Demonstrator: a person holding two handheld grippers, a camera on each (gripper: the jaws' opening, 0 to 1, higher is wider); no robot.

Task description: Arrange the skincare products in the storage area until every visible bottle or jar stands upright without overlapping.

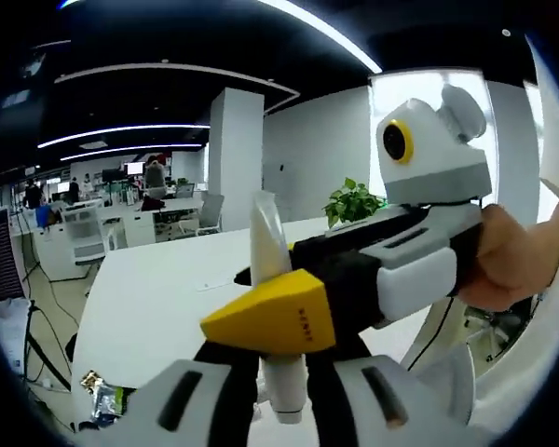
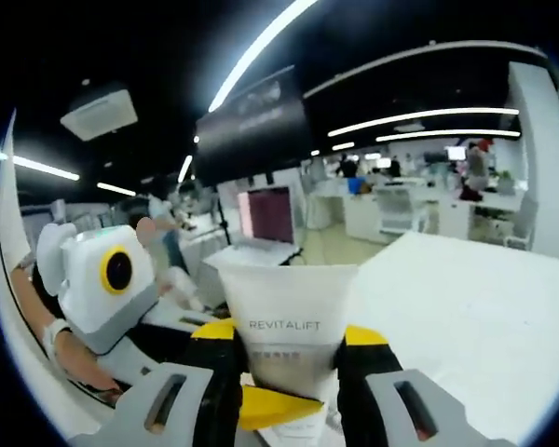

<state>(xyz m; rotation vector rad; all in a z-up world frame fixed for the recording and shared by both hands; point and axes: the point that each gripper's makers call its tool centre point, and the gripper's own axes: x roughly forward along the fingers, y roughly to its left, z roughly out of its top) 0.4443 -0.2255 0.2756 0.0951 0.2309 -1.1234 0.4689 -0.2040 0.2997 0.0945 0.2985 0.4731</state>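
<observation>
In the left gripper view, the left gripper (image 1: 281, 396) stands with its jaws closed on the capped lower end of a white skincare tube (image 1: 272, 279), seen edge-on and rising upright above the white tabletop (image 1: 158, 289). The right gripper (image 1: 289, 312) reaches in from the right, held by a hand (image 1: 517, 251), its yellow-tipped jaw pressed against the tube's side. Past them a potted plant (image 1: 354, 200) sits near the tabletop's far edge, with a white pillar (image 1: 235, 154) and office desks beyond.

In the right gripper view, the right gripper (image 2: 289, 396) has its jaws clamped on the same tube (image 2: 287, 326), whose flat face reads REVITALIFT, its crimped end uppermost. A yellow jaw of the left gripper (image 2: 270, 407) crosses beneath it, with a forearm (image 2: 51, 340) at the left. The tabletop (image 2: 466, 307) spreads away to the right.
</observation>
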